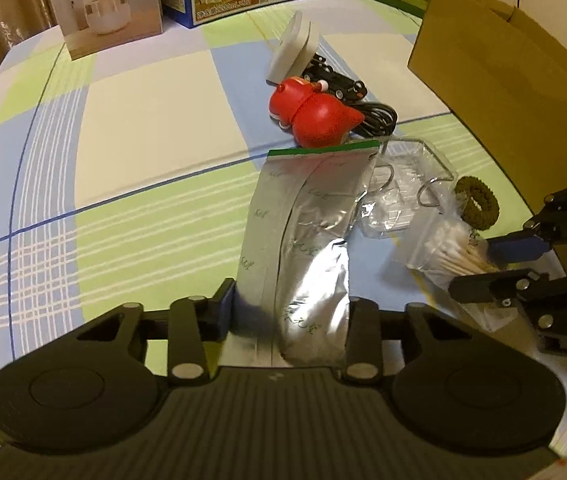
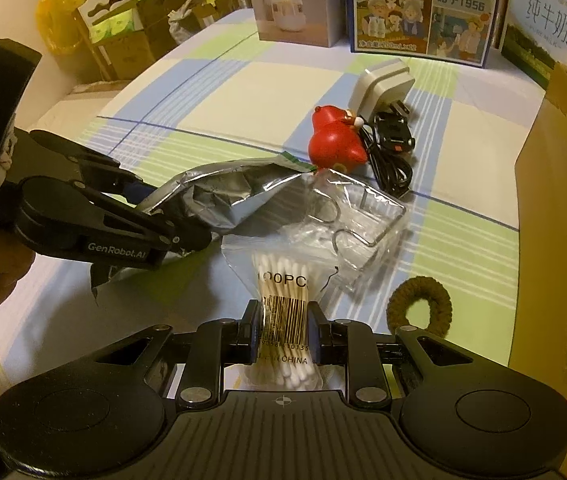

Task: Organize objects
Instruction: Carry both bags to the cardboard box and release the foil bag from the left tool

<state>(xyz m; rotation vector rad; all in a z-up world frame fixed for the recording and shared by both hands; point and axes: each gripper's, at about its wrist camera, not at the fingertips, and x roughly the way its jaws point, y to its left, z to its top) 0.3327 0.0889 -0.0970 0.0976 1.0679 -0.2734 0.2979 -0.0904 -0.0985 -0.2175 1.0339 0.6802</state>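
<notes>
Cotton swabs (image 2: 283,276) inside clear zip bag (image 2: 243,250)

A plaid-covered table (image 2: 243,80) bears a red toy (image 2: 335,144), charger (image 2: 383,84) and hair tie (image 2: 419,300).

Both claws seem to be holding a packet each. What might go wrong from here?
The right gripper pinches the thin cotton swab bag near one end, so it may slip or sag. The silver foil pouch in the left gripper lies close to the clear plastic box, so moving it may nudge the box. The red toy sits just behind.
</notes>
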